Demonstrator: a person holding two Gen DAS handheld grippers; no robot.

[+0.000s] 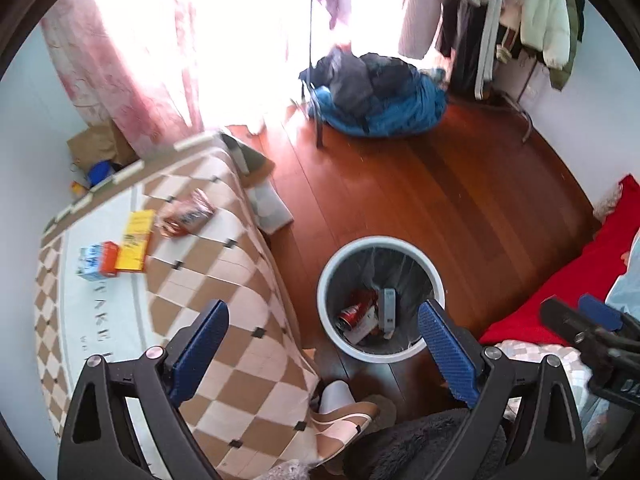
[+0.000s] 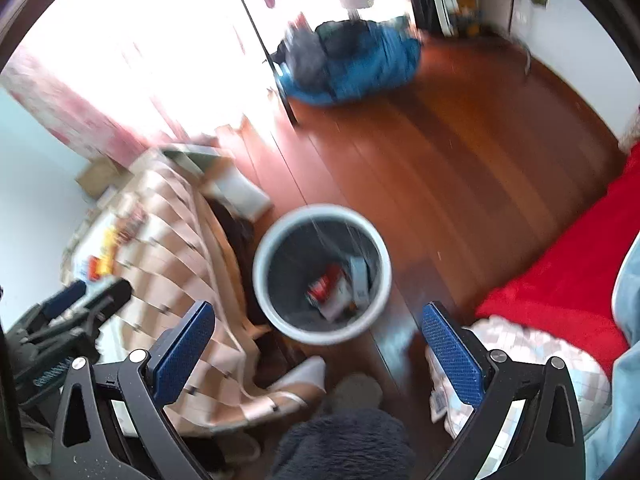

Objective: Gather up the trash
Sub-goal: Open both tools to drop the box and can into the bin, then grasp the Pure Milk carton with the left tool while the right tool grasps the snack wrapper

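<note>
Trash sits in two places: some already in the round white plastic bin [image 1: 380,294] with a dark liner on the wooden floor [image 1: 460,184], some on the table under a brown-and-cream checked cloth [image 1: 224,264]. Left gripper [image 1: 324,344], blue ribbed pads on black arms, jaws wide apart, nothing between them, hanging above the table edge and bin. Right gripper [image 2: 318,338] also spread wide and empty, directly over the bin [image 2: 322,276]; that view is motion-blurred. Inside the bin: red drink can [image 1: 354,312] lying on its side, grey-white carton [image 1: 389,308] standing against the liner, pale paper scraps beside them. On the cloth, well apart from the bin: yellow flat box [image 1: 136,240], touching it a small blue-white-orange carton [image 1: 98,261], and a crumpled red-brown snack wrapper [image 1: 188,212] just beyond. Person's slippered foot [image 1: 344,412] on the floor near the bin. Red blanket [image 1: 580,272] at right, heap of blue and dark clothing [image 1: 380,96] farther back, pink curtain [image 1: 132,76] by the bright window.
</note>
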